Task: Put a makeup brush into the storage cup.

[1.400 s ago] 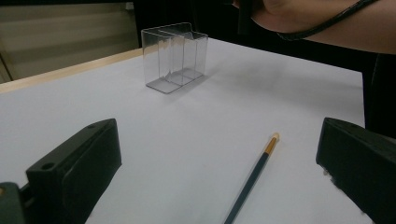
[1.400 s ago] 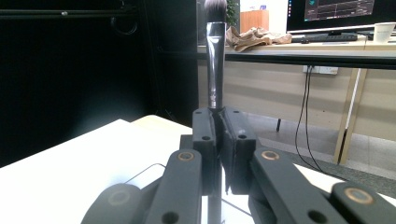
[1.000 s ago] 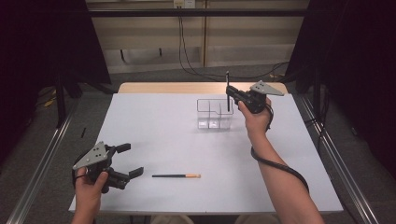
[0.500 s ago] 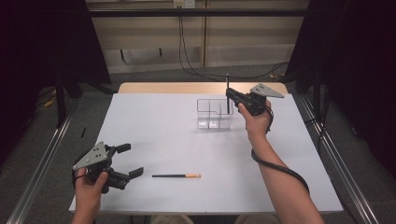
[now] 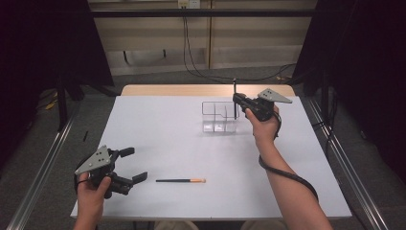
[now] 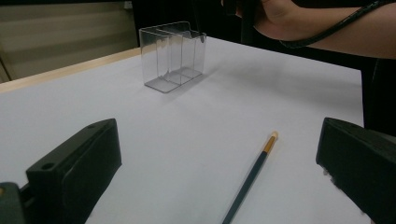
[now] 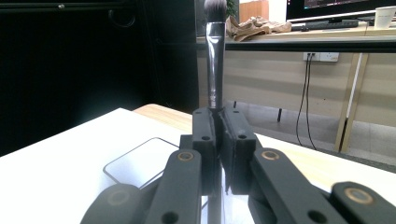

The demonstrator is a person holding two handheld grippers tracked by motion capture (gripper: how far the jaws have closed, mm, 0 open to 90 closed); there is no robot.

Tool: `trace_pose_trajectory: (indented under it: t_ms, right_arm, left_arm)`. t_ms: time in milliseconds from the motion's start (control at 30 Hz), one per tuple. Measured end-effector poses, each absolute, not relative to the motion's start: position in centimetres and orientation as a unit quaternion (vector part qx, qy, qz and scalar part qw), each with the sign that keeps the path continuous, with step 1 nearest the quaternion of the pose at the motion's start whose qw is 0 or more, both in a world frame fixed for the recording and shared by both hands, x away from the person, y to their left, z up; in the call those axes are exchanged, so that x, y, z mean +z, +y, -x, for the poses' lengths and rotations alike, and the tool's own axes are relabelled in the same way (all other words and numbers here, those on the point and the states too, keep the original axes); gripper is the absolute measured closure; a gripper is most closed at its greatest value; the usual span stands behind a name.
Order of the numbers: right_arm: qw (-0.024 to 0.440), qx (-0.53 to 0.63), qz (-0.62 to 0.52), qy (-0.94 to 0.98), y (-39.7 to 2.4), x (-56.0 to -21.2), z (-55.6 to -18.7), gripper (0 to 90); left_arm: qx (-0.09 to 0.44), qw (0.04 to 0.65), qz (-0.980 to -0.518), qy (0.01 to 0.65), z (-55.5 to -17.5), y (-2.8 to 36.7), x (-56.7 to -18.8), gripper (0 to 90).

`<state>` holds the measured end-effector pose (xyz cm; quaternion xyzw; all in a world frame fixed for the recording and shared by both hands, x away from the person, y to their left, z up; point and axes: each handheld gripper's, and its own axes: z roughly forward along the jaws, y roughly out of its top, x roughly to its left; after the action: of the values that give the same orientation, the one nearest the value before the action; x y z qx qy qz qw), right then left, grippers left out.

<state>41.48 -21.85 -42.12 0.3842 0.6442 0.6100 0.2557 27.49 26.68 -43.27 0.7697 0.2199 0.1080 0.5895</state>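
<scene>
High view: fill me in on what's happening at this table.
A person works at a white table with a gripper in each hand. The right gripper is clamped on a makeup brush, held upright with its bristles up, over the clear plastic organizer at the far side of the table. The left gripper hangs open near the front left edge, holding nothing. A dark pencil with an orange end lies flat on the table just to its right, untouched.
</scene>
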Motion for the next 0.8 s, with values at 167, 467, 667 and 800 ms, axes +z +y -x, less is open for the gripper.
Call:
trace_pose_trajectory:
  t_ms: [167,467,667,800]
  right_arm:
    - [0.257,0.61,-0.384,0.644,-21.92,-42.32,-41.43,84.7]
    - [0.255,0.607,-0.388,0.644,-22.16,-42.66,-41.26,84.6]
    - [0.254,0.608,-0.391,0.643,-22.26,-43.09,-41.09,84.6]
    - [0.254,0.607,-0.393,0.642,-22.38,-43.14,-40.95,84.3]
  left_arm:
    - [0.111,0.587,-0.772,0.22,-27.49,26.71,-43.29,0.0]
    - [0.109,0.587,-0.772,0.218,-27.51,26.72,-43.27,0.0]
    - [0.112,0.586,-0.772,0.219,-27.46,26.65,-43.21,0.0]
    - [0.112,0.585,-0.773,0.218,-27.43,26.67,-43.21,0.0]
